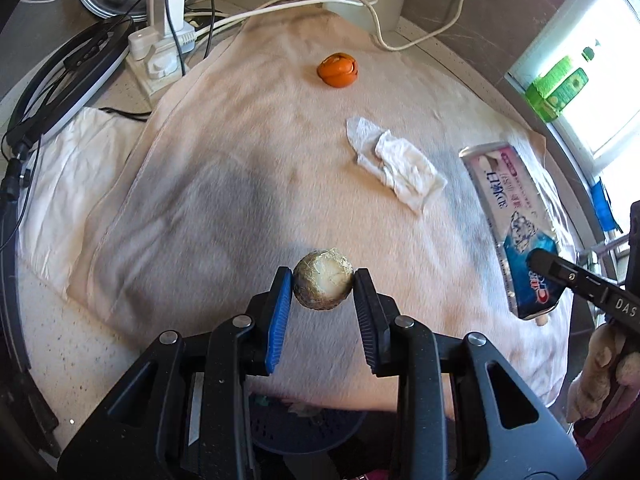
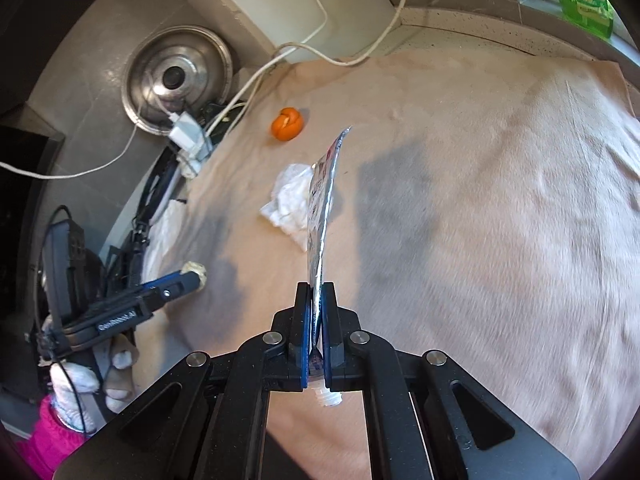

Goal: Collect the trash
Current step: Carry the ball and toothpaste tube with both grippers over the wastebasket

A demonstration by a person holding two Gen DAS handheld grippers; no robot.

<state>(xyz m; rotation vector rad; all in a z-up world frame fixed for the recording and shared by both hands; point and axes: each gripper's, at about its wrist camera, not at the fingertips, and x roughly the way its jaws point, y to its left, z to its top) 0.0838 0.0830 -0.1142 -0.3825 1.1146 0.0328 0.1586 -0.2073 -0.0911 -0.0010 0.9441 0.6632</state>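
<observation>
- The left claw [image 1: 323, 286] points steeply down over the cloth [image 1: 240, 184] that covers the tabletop [image 1: 52, 340]; its two pads pinch a round, pale, husk-like ball [image 1: 323, 284], held clear of the cloth; a gloved hand [image 2: 80, 384] with a pink sleeve grips its handle.
- The right claw [image 2: 316, 304] also tilts down, its pads pressed together on a flattened toothpaste tube [image 2: 322, 216]; the tube sticks forward edge-on, with its threaded neck showing behind the pads; in the left wrist view this tube [image 1: 516, 224] hangs at the right, above the cloth.
- Lying on the cloth: one orange peel [image 1: 338, 70] towards the far edge; one crumpled white tissue [image 1: 394, 164] between the peel and the tube, well apart from both claws.
- Beyond the cloth: a metal lid [image 2: 176, 80], a white power strip [image 1: 160, 56] with plugs and cables, one white cord [image 1: 320, 2] trailing over the cloth's far edge; green packages [image 1: 560, 88] on the window sill.
- Count: two claws, each holding one piece of trash; two pieces lying free on the cloth.
- A dark perforated bin [image 1: 304, 428] shows below the left claw, at the tabletop's near edge.
</observation>
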